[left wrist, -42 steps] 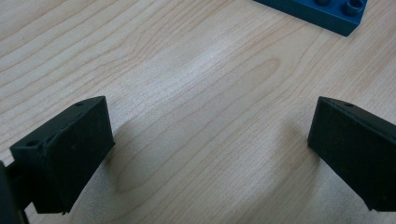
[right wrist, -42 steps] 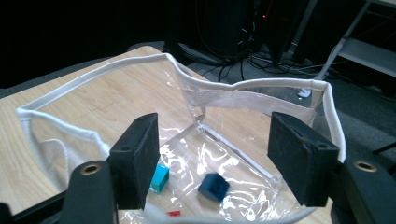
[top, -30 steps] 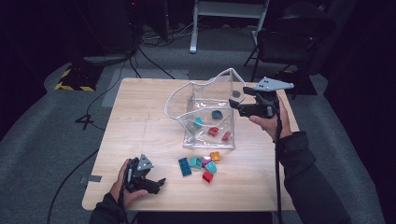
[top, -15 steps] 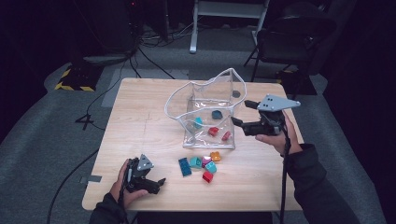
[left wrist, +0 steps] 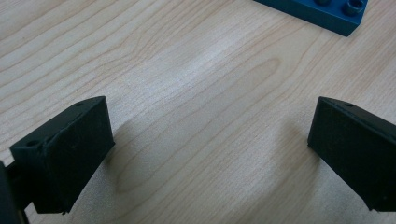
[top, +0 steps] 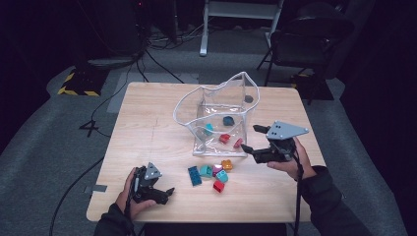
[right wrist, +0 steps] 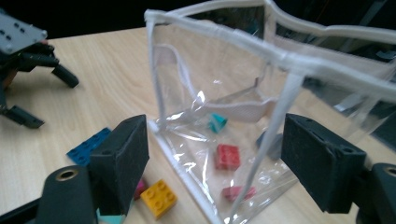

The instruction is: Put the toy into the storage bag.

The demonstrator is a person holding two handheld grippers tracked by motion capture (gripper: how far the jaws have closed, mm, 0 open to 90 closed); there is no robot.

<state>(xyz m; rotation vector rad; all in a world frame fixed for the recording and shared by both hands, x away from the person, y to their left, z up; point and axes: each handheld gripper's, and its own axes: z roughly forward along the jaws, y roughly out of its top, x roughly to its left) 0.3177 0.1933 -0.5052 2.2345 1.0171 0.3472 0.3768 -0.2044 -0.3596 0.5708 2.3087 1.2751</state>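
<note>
Since the earlier frames the right gripper (top: 252, 138) had moved away from the top edge of the clear bag (top: 219, 115) and come down toward the person's side, to the right front corner of the bag. The left gripper (top: 167, 192) had stayed in its place near the front left edge of the wooden table (top: 142, 123).

In the high view the right gripper was held in the right hand (top: 290, 160), just above the table, with its jaws wide apart and nothing between them. In the right gripper view the jaws stood on each side of the bag's corner seam, not touching it. Inside the bag lay a teal brick (right wrist: 216, 122), a red brick (right wrist: 228, 156), a second reddish brick (right wrist: 239, 192) and a dark piece (top: 228, 120).

In front of the bag, on the table, was a small group of loose bricks: a blue flat brick (top: 194, 175), an orange brick (top: 226, 164), a pink one (top: 217, 169), a red one (top: 219, 186) and two teal ones beside them.

The left gripper rested low over the bare wood with its jaws also open and empty; in the left gripper view the blue flat brick (left wrist: 322, 14) was ahead of it, well apart.
</note>
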